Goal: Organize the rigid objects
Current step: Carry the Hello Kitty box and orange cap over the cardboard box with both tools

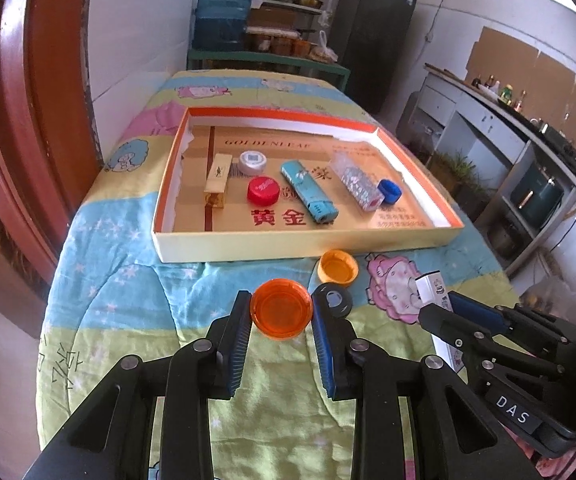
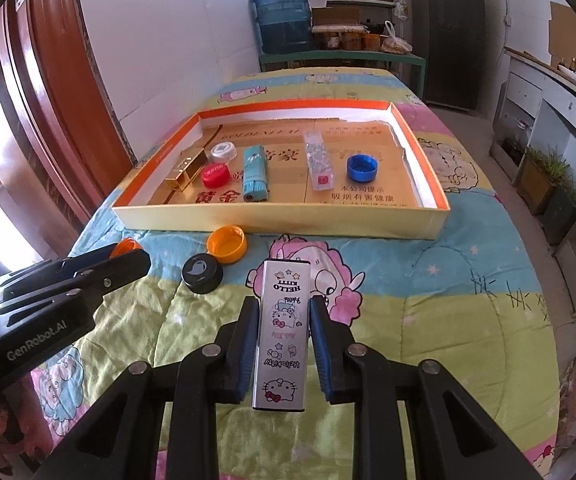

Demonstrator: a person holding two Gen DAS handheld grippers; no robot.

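Left wrist: left gripper (image 1: 281, 312) clamped on one orange lid (image 1: 281, 307), just short of the tray (image 1: 304, 242); inside it, three caps, three lighters.

Right wrist: right gripper (image 2: 283, 320) clamped on one Hello Kitty lighter (image 2: 283, 332), short of the tray; two caps loose nearby.

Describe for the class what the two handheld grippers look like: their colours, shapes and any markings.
Both are matte black linkage frames with silver pivot pins. The left gripper and the right gripper each have two flat fingers faced with ribbed blue pads. One body reads "GenRobot.AI" in white; another carries a "DAS" label. No cables or sleeves show.
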